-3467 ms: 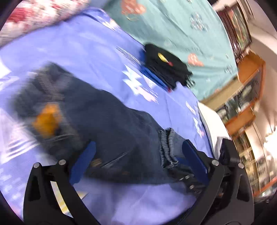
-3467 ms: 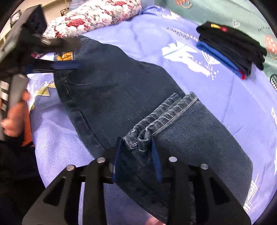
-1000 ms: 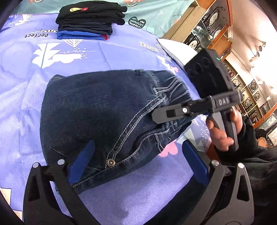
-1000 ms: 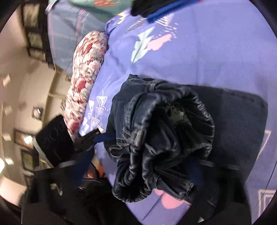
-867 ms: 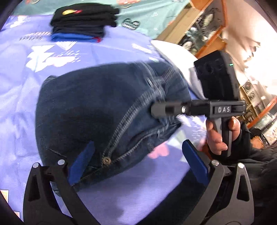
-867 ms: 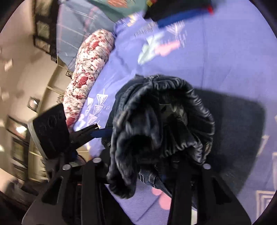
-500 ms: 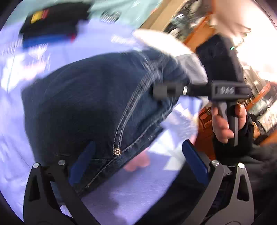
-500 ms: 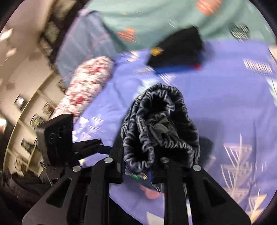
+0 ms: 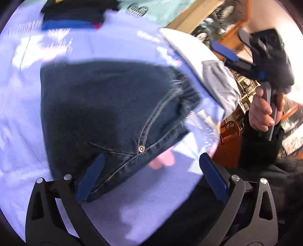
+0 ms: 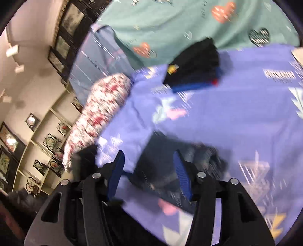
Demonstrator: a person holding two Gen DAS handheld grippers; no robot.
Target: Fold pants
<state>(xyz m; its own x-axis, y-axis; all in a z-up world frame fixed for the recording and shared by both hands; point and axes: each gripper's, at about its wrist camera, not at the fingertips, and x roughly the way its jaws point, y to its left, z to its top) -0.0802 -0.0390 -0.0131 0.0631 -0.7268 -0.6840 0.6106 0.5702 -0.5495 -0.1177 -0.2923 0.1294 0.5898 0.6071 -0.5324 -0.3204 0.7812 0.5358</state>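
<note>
The dark blue jeans [image 9: 106, 113] lie folded in a compact bundle on the purple bedsheet [image 9: 24, 121]. My left gripper [image 9: 149, 177] is open just above their near edge, its left pad over the denim. My right gripper [image 9: 244, 62] shows at the right of the left wrist view, open, lifted off the jeans and held in a hand. In the right wrist view the right gripper [image 10: 149, 176] is open and empty above the blurred jeans [image 10: 170, 162].
A stack of folded dark clothes [image 10: 195, 66] with a blue piece at the bottom lies further back on the bed; it also shows in the left wrist view [image 9: 73, 15]. A floral pillow [image 10: 98, 113] lies at the left. Wooden shelves [image 9: 214, 20] stand beyond the bed edge.
My right gripper has let go of the jeans' bunched end and has lifted up and away. The jeans now lie flat on the sheet. My left gripper stays open.
</note>
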